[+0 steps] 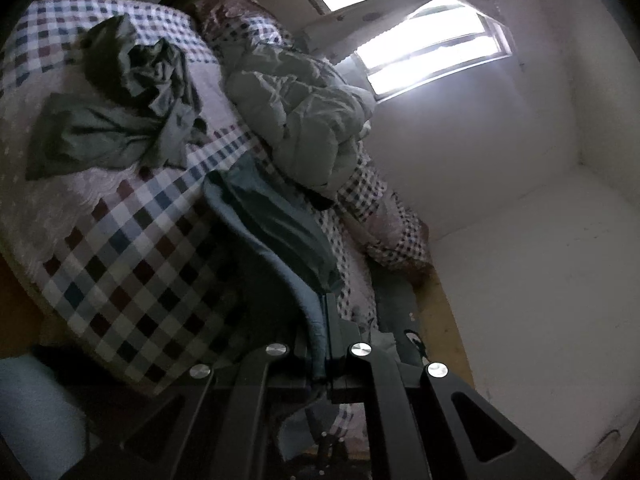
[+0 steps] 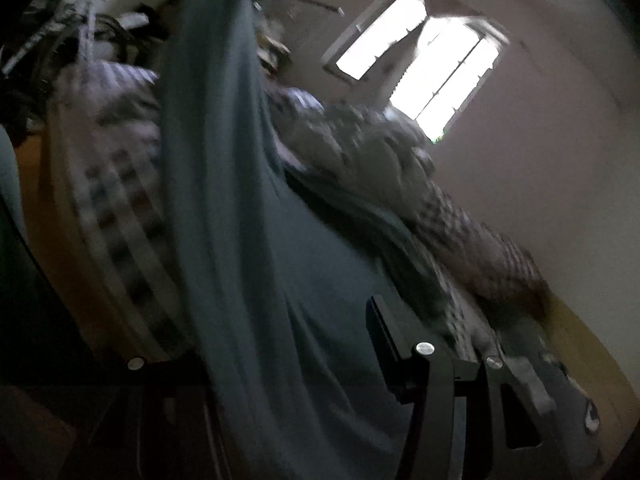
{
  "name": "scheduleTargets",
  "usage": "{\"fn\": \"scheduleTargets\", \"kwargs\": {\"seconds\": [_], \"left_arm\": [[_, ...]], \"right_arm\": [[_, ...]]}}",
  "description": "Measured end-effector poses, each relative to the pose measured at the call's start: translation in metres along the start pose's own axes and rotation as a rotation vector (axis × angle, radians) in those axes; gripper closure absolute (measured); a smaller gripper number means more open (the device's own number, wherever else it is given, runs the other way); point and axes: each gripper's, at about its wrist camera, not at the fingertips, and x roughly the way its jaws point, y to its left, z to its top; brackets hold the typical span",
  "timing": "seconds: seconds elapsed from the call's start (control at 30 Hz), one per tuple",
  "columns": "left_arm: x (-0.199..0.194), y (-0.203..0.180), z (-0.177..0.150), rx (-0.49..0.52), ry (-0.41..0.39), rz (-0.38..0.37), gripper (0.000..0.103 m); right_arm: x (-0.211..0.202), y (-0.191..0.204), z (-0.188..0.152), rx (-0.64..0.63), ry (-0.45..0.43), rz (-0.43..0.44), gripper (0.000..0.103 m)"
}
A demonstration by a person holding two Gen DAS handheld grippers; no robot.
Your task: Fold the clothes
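Though dim and tilted, showed the left gripper [image 1: 325, 346] at the lower middle of the left wrist view, pressed together and pinching a thin edge of the blue garment [image 1: 272, 220]. Ran from that pinch up toward the middle of the frame as a long dark fold, lying over the checked cover of the bed [image 1: 132, 248]. Showed a crumpled grey-green garment [image 1: 132, 104] at the upper left, resting on the same cover, well apart from the pinched cloth. Showed a pale puffy quilt [image 1: 304, 120] heaped at the upper middle, just beside the far end of the blue fold. Found a bright window [image 1: 420, 40] at the top right, a white wall [image 1: 520, 240] down the right side, and a strip of yellow floor [image 1: 448, 320] between bed and wall.

Blurred heavily in the right wrist view. Showed the right gripper [image 2: 260, 332] at the lower middle, spread wide, with only one of its fingers [image 2: 384, 336] clearly seen, right of centre. Hung the same blue garment [image 2: 224, 160] from the top of the frame down across the gap, filling the middle. Could not tell whether the pads touched the cloth. Caught the checked bed cover [image 2: 120, 184] at the left and the window [image 2: 424, 68] at the upper right.
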Motion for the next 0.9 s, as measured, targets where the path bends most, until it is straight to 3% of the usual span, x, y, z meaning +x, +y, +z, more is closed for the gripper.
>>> {"fn": "scheduleTargets", "kwargs": {"seconds": [0.37,0.57,0.77,0.9], "left_arm": [[0.006,-0.032,0.021,0.026,-0.006,-0.048,0.101],[0.012,-0.042,0.023,0.061,0.024,-0.049,0.101],[0.011,-0.041,0.026,0.055,0.011,-0.049,0.101],[0.012,-0.039,0.026,0.054,0.009,-0.038,0.101]], "right_arm": [[0.023,-0.054,-0.073,0.033,0.247,-0.156,0.046],[0.029,-0.077,-0.116,0.017,0.407,-0.152,0.046],[0.031,-0.103,-0.136,0.043,0.456,-0.201,0.047],[0.016,-0.112,-0.135,0.065,0.431,-0.151,0.049]]}}
